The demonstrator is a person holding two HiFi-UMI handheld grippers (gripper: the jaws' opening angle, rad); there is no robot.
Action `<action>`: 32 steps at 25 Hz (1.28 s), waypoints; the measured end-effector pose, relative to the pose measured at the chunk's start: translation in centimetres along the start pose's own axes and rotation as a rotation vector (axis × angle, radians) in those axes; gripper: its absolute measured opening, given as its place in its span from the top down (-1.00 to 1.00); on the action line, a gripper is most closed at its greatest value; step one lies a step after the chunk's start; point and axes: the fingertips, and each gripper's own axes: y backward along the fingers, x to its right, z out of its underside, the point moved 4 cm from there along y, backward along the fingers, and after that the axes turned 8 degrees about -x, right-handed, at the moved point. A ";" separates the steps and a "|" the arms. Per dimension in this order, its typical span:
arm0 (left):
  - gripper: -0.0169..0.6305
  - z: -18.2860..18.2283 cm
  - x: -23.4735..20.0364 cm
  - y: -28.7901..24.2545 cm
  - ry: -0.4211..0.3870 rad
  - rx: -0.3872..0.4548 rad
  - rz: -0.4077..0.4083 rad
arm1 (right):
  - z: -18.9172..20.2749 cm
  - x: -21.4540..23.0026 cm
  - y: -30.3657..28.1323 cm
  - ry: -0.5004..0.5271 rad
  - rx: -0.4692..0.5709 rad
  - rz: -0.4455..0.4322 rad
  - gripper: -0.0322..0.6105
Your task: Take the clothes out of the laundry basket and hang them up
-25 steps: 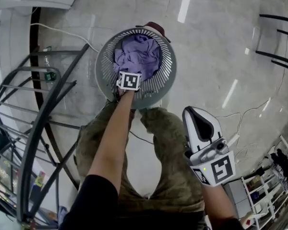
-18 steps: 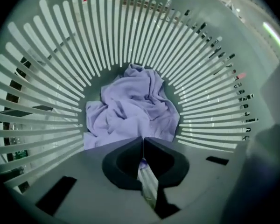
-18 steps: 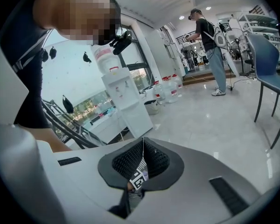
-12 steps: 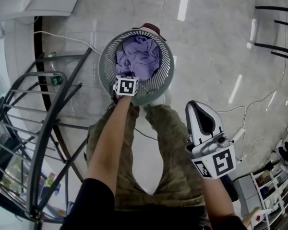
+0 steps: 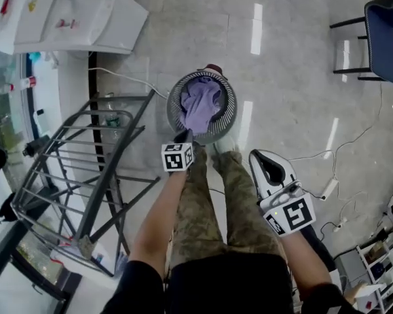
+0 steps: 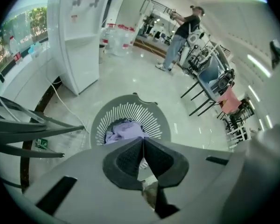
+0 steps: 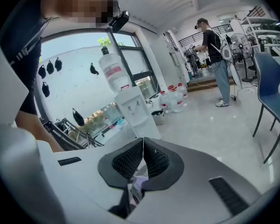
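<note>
The round grey laundry basket (image 5: 226,120) stands on the floor ahead of the person's feet, with a purple garment (image 5: 201,104) piled in it. My left gripper (image 5: 184,136) hangs over the basket's near rim. Its pads are shut, and a lighter fold of the purple garment (image 6: 123,130) stretches up to their tips, so it looks pinched there. The basket (image 6: 151,113) lies below those pads. My right gripper (image 5: 258,156) is held apart at the right, above the person's right leg. It is shut with nothing in it, its pads (image 7: 130,160) pressed together.
A dark metal drying rack (image 5: 75,175) stands at the left, close to the basket. White cabinets (image 5: 85,12) are at the back left and a blue chair (image 5: 383,25) at the back right. Cables (image 5: 321,156) lie on the floor at the right. A person (image 6: 183,29) stands far off.
The left gripper's jaws went from open to shut inside the basket, then rose to its near rim. The head view rose, so the basket looks smaller. The right gripper stayed shut.
</note>
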 end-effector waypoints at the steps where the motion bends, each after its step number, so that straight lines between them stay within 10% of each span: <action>1: 0.92 -0.1 0.7 2.0 0.007 0.013 0.002 | -0.9 -0.3 1.0 0.017 -0.002 -0.002 0.89; 23: 0.92 -9.4 11.8 40.8 0.179 0.576 0.060 | -8.3 -6.0 11.0 0.031 -0.097 -0.197 0.89; 32: 0.92 -13.6 16.3 58.3 0.084 0.857 0.111 | -13.0 -7.8 10.7 0.130 -0.037 -0.221 0.89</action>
